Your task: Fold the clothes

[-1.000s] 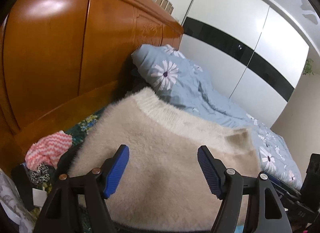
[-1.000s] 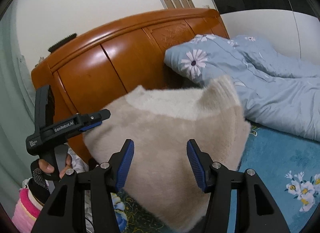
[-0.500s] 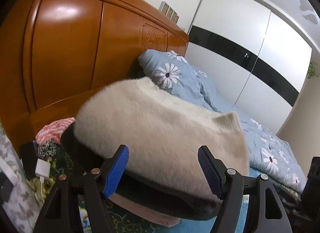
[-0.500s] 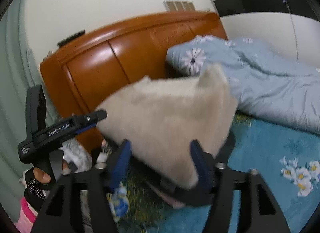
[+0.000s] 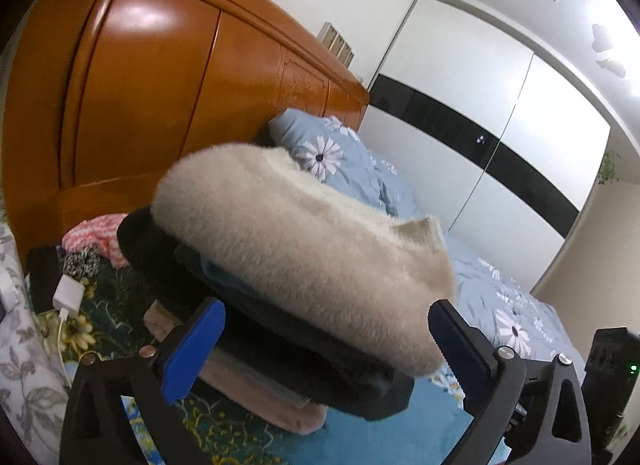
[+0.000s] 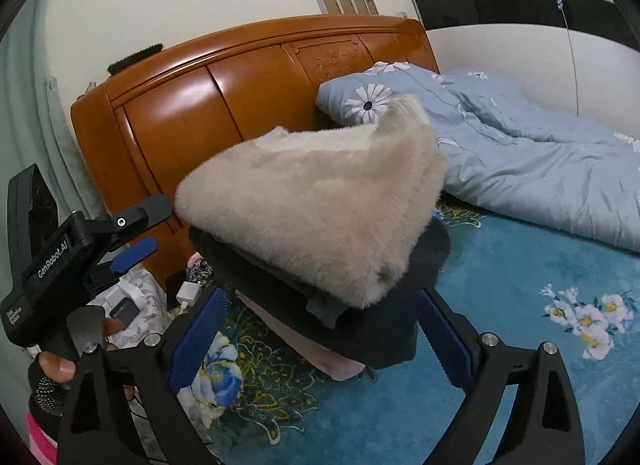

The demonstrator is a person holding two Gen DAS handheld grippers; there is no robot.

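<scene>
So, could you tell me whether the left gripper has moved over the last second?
Yes: the left gripper has drawn back, with the headboard receding.

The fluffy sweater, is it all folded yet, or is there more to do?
Looks folded: the fluffy sweater sits on top of a stack, over a dark garment and a pink one. Both the left gripper and the right gripper are open, holding nothing. A striped pink cloth by the headboard looks unfolded.

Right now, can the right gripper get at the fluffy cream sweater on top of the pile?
Probably yes. The right gripper has its jaws open and empty, facing the fluffy cream sweater on top of the pile, with nothing between.
</scene>
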